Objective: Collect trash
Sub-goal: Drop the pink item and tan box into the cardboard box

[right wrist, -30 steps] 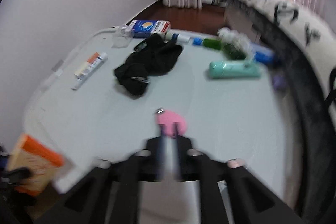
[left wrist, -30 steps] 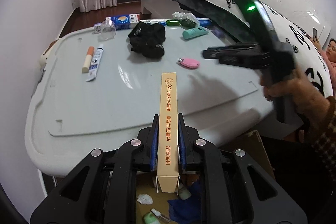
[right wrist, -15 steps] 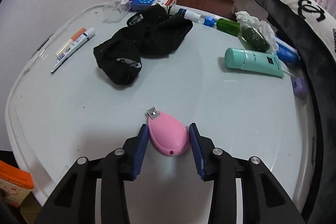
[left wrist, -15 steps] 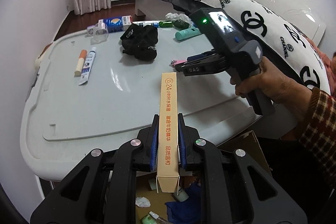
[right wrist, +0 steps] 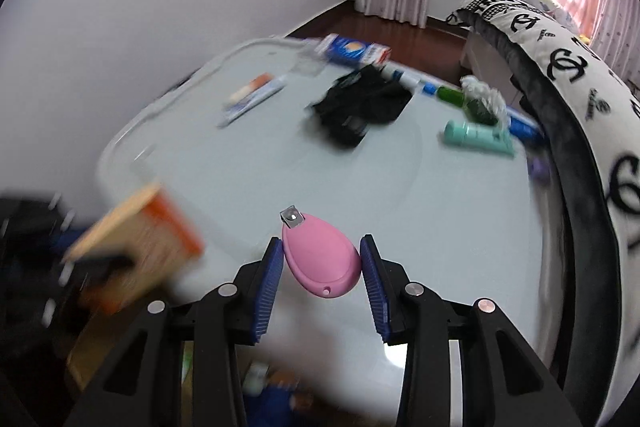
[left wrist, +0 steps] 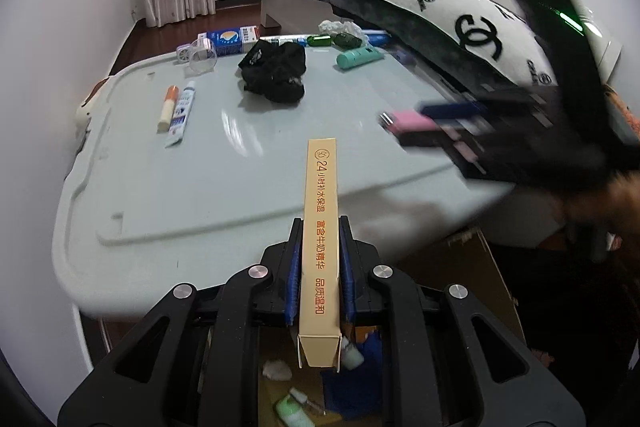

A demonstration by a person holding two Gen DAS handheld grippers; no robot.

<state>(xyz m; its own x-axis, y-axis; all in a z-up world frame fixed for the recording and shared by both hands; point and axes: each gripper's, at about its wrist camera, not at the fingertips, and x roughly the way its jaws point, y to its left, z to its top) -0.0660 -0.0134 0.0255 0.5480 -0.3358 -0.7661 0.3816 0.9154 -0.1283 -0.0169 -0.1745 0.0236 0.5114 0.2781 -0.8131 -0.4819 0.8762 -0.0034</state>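
My left gripper is shut on a long tan carton with orange Chinese print, held over the near edge of the pale grey table. My right gripper is shut on a pink egg-shaped nail clipper, lifted above the table's near edge. In the left wrist view the right gripper is blurred at the right with the pink clipper between its pads. Below the left gripper is an open cardboard box holding trash.
On the table lie black cloth, a teal tube, a toothpaste tube and an orange-capped stick, a clear cup, a blue box, green bottles. A bed with a black-and-white quilt borders the right.
My right gripper closed on the pink clipper, lifted it off the table and pulled back toward the near edge. The left gripper keeps holding the carton, nearly still.
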